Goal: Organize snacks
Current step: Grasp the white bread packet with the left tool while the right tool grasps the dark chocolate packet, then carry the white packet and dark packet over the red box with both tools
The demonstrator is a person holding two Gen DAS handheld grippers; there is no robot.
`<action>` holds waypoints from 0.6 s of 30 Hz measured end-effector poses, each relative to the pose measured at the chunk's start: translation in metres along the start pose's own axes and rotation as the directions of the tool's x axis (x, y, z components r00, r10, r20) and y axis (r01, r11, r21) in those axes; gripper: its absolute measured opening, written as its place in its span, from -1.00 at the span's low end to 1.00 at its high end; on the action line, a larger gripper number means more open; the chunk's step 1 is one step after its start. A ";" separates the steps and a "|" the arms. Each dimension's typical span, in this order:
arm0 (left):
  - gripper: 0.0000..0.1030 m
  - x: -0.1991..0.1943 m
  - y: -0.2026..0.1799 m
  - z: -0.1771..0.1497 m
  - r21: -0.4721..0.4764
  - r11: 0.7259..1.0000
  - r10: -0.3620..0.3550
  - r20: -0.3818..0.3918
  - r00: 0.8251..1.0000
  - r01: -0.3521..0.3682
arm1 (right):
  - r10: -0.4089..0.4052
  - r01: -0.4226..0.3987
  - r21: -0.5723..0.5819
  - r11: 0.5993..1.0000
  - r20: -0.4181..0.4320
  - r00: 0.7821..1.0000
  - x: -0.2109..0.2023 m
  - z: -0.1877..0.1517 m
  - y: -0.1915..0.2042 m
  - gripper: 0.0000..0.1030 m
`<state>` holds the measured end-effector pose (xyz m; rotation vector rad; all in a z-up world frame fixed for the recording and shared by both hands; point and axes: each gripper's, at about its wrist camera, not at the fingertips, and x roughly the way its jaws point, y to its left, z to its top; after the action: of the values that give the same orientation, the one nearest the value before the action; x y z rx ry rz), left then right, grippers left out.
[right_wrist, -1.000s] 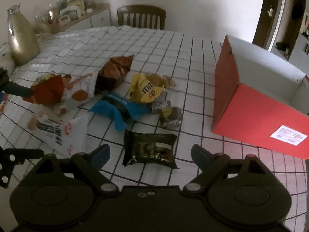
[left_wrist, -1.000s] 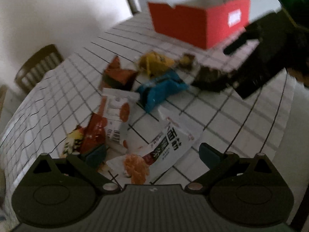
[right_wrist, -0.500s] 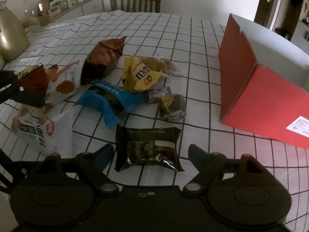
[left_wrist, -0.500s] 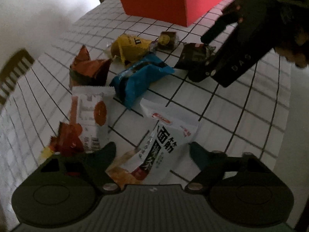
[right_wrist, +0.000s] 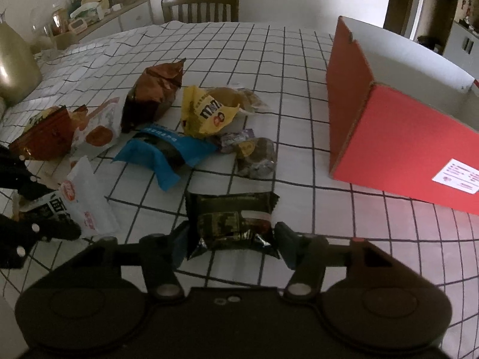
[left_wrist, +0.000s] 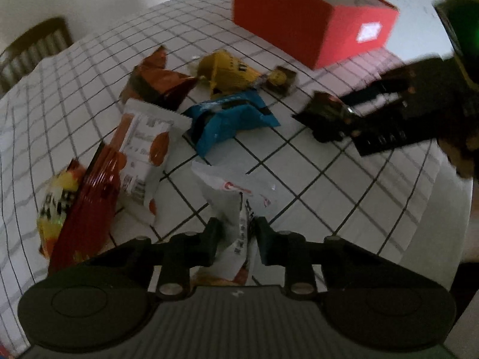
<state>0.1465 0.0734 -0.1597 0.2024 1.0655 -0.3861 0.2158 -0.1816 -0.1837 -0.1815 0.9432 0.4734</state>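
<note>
Both grippers mid-pick. Left gripper: jaws clamped on the white noodle-snack packet, which crumples upward between them. Right gripper: jaws bracket the dark foil snack pack, pads touching or just shy of its side edges; can't tell if they're fully squeezed.

Landmark is the open red box on the checked tabletop. Dark pack lies in front of the box, nearest of the two held items. White packet sits well left of it, past the blue pouch and yellow M&M's bag.

To do it well, my read:
- Right: confirm the squeeze bites the pack's body, not just the crimped seal, then lift straight up before moving toward the box.
- Left: grip is on loose film near one end; expect it to dangle. Lift slowly, clear the blue pouch.
- Go one gripper at a time into the box so they don't collide at the rim.
</note>
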 end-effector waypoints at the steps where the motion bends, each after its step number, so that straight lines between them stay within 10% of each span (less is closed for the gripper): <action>1: -0.53 -0.002 0.001 -0.001 -0.029 1.000 0.001 0.006 1.000 -0.001 | -0.003 0.003 0.004 1.000 0.003 1.000 -0.002 -0.001 -0.001 0.12; 18: -0.54 -0.036 -0.016 0.002 -0.396 0.914 0.121 0.053 0.991 -0.091 | 0.023 -0.025 0.025 0.999 0.077 0.997 -0.072 -0.005 -0.016 0.09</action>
<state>0.1260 0.0655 -0.1265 -0.1132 1.0295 -0.0746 0.1836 -0.2196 -0.1291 -0.1278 0.8772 0.4862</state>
